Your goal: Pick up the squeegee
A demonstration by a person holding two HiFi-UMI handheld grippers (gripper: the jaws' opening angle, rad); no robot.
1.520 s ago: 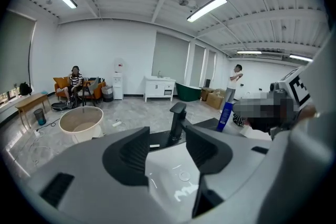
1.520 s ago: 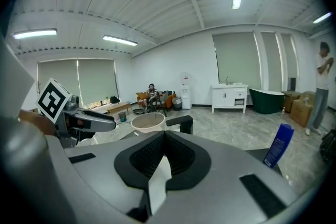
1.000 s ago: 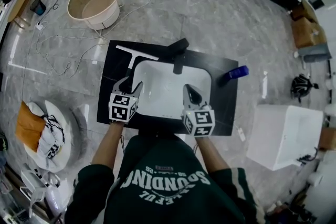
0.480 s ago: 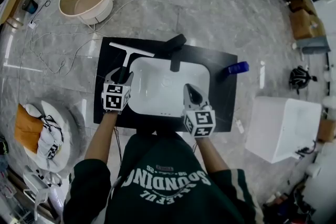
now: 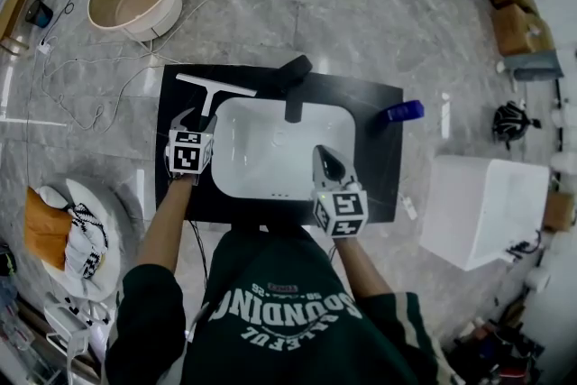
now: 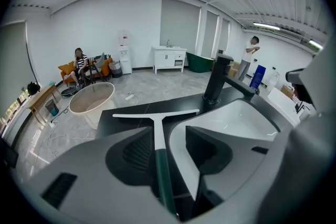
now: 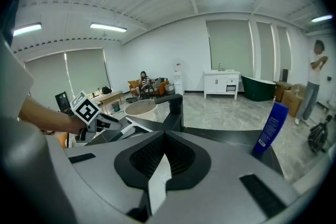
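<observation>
The left hand-held gripper [image 5: 194, 123] has its jaws clearly apart, one on each side of the handle of the squeegee [image 6: 156, 132]; the handle passes between them, and I cannot tell if either jaw touches it. The squeegee lies flat on the black table [image 5: 383, 167]; its long white blade is just ahead of this hand-held gripper, and its dark green grip runs back under the gripper body, so the near end is cut off from sight; no writing shows on it. To the right of the left hand-held gripper is the white sink [image 5: 279, 162]; ahead and to the right is the black faucet [image 5: 290, 87].

The right hand-held gripper [image 5: 325, 158] hangs over the near right part of the sink; its jaws meet at the tips and carry nothing; only a thin sliver of the white basin shows between them lower down. Ahead of it and to the right stands a blue bottle [image 7: 271, 127]; its white label has print too small to read.

Each hand-held gripper bears a cube with black and white square markers. On the person's green shirt [image 5: 279, 320] the white print, seen upside down, seems to read "SOUNDING"; the smaller line beside it is not legible.
</observation>
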